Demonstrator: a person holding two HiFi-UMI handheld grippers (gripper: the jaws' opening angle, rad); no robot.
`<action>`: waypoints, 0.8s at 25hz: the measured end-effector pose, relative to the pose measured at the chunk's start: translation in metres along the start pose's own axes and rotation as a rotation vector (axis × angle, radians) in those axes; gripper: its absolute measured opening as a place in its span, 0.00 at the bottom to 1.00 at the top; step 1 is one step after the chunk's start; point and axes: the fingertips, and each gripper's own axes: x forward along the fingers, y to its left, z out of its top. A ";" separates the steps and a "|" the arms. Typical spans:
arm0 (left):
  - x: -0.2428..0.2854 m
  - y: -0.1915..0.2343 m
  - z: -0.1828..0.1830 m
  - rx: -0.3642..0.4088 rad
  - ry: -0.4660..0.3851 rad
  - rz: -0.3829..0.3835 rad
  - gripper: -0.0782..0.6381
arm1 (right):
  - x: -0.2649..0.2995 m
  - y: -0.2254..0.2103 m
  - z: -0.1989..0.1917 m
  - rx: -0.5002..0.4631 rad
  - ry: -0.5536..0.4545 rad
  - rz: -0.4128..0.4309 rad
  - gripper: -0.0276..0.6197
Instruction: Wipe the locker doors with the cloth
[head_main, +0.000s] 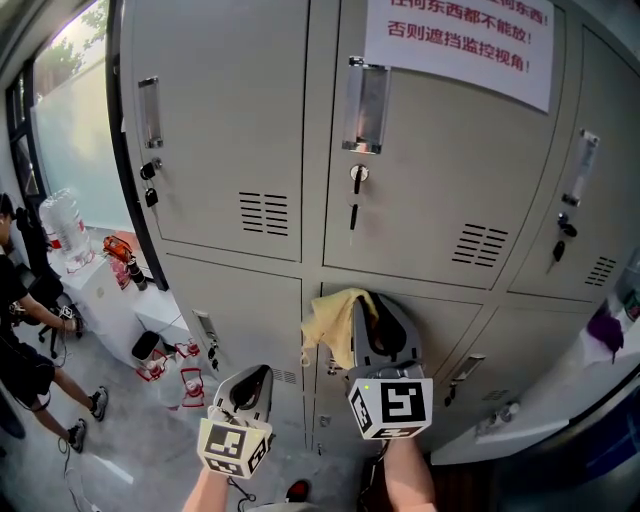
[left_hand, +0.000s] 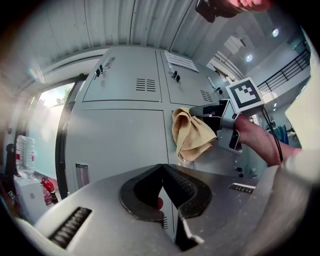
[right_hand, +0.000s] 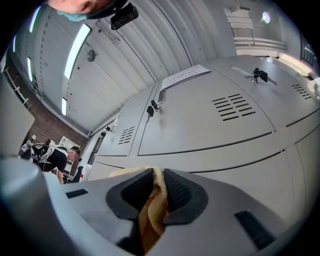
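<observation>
Nearest, the left gripper (head_main: 252, 380) hangs low, its fingers pressed together on nothing. Beyond it, the right gripper (head_main: 372, 305) has its fingers clamped on a crumpled yellow cloth (head_main: 335, 322), held up at a grey metal locker door (head_main: 450, 315), apparently ready for wiping.

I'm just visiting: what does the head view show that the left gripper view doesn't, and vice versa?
Only the head view: the left gripper from outside, with its square-marker cube. Only the left gripper view: that gripper's jaws shut on nothing, and the ribbed ceiling. Both: the right gripper holding a yellow cloth in front of the grey metal locker doors.
</observation>
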 end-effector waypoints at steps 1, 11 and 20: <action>0.001 -0.002 0.000 -0.001 0.000 -0.006 0.14 | -0.002 -0.004 0.000 -0.003 0.003 -0.008 0.16; 0.019 -0.028 -0.005 -0.021 0.006 -0.083 0.14 | -0.025 -0.042 0.000 -0.038 0.022 -0.097 0.16; 0.031 -0.048 -0.006 -0.035 0.004 -0.136 0.14 | -0.046 -0.078 0.004 -0.072 0.039 -0.190 0.16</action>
